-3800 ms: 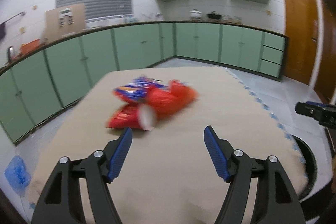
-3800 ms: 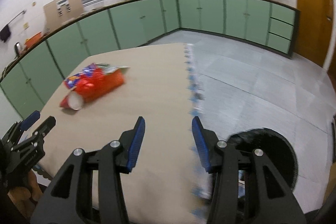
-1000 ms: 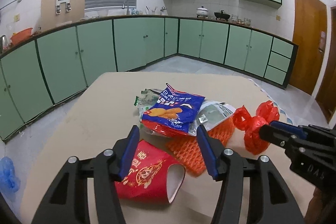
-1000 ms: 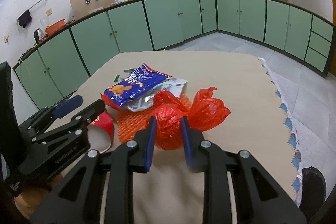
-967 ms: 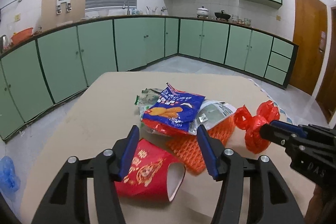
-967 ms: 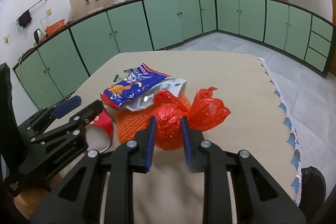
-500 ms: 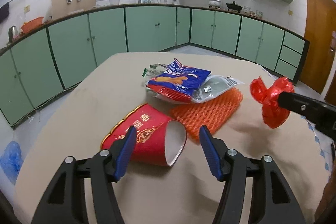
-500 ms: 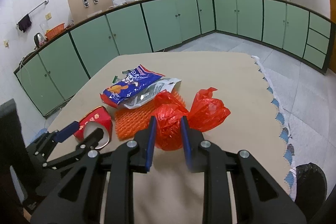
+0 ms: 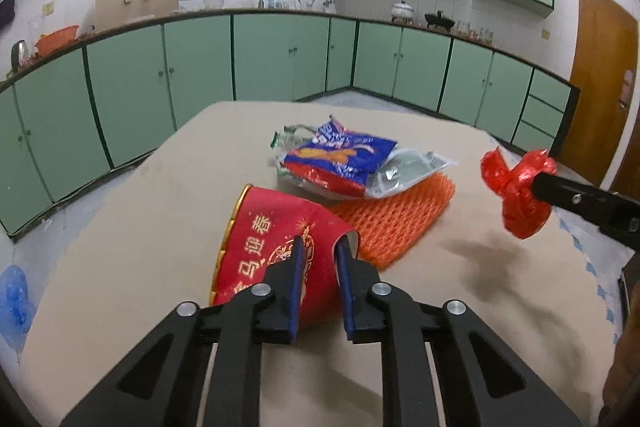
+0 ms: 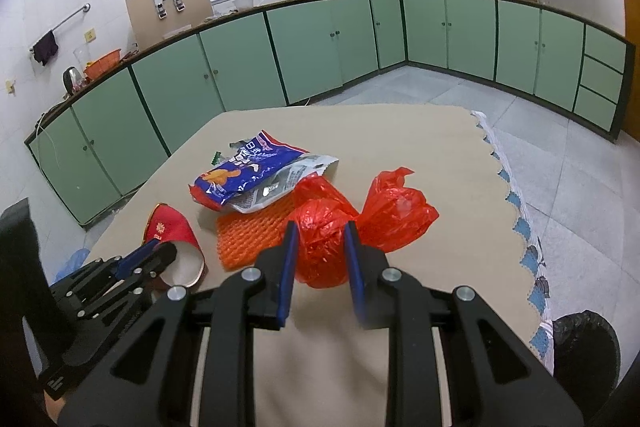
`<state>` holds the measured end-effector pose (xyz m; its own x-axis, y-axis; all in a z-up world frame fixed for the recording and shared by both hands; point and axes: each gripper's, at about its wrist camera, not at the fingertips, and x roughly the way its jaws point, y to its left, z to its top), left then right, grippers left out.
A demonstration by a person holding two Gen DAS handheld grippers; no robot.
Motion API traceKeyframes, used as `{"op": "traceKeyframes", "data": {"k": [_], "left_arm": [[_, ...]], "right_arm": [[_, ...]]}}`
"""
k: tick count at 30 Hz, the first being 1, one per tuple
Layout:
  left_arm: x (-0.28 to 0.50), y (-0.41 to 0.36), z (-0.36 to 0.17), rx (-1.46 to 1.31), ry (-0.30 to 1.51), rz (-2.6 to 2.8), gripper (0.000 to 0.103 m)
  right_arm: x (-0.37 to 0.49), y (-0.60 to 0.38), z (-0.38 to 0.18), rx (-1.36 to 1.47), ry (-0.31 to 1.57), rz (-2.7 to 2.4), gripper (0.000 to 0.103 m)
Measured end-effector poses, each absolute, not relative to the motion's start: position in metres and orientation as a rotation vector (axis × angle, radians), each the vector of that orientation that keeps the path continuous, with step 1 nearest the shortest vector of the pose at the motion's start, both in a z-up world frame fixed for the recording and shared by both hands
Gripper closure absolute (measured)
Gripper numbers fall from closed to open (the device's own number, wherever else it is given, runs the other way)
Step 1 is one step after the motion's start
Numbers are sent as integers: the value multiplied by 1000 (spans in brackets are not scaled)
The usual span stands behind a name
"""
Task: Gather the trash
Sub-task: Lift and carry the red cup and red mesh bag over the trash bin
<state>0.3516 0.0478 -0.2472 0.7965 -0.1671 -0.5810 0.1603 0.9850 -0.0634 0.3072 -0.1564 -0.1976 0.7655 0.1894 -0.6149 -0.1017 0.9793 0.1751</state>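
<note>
**Both tongs clamped on trash over the table**

Surroundings, big to small: green cabinets (image 9: 200, 75) ran along the walls w/ a counter on top; a wooden door (image 9: 600, 83) stood at right. The beige table (image 9: 160, 211) carried the litter. A black bin (image 10: 584, 343) sat on the floor off the table's right edge, below the right tongs. Blue plastic (image 9: 12, 299) lay on the floor at left. Nothing blocked either tool's reach.

On the table: an orange foam net (image 9: 396, 211) lay flat, w/ a silver pouch (image 9: 408, 171) and a blue snack bag (image 9: 340, 155) piled on its far end, a green wrapper (image 9: 290, 137) poking out behind them.

Vs. half a sec earlier: the left gripper (image 9: 318, 267) had stood wide w/ the red paper cup (image 9: 276, 239) lying just ahead of it; its jaws had just been closing and were now narrow, pinching the cup's wall near the mouth. The cup lay on its side, mouth toward the tool, rim squashed between the blue pads. The right gripper (image 10: 318, 247) was unchanged, narrow and clamped on the knotted red plastic bag (image 10: 324, 223).

In the left view that bag (image 9: 520, 183) hung clear above the table w/ a shadow under it, right of the net. The cup sat just left of the net, touching or nearly so; couldn't tell which.
</note>
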Motion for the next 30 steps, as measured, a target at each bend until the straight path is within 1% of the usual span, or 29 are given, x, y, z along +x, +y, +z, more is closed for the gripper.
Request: {"op": "traceKeyframes", "data": {"k": [4, 15, 24, 30], "left_arm": [[345, 47, -236, -22, 606, -191, 89], [326, 29, -199, -9, 549, -243, 90], [298, 4, -174, 19, 515, -292, 90], [277, -22, -165, 41, 506, -344, 90]], "right_arm": [[304, -156, -195, 130, 677, 158, 81], [283, -166, -172, 134, 640, 146, 81], [247, -186, -149, 142, 605, 110, 82], [215, -212, -144, 143, 600, 60, 82]]}}
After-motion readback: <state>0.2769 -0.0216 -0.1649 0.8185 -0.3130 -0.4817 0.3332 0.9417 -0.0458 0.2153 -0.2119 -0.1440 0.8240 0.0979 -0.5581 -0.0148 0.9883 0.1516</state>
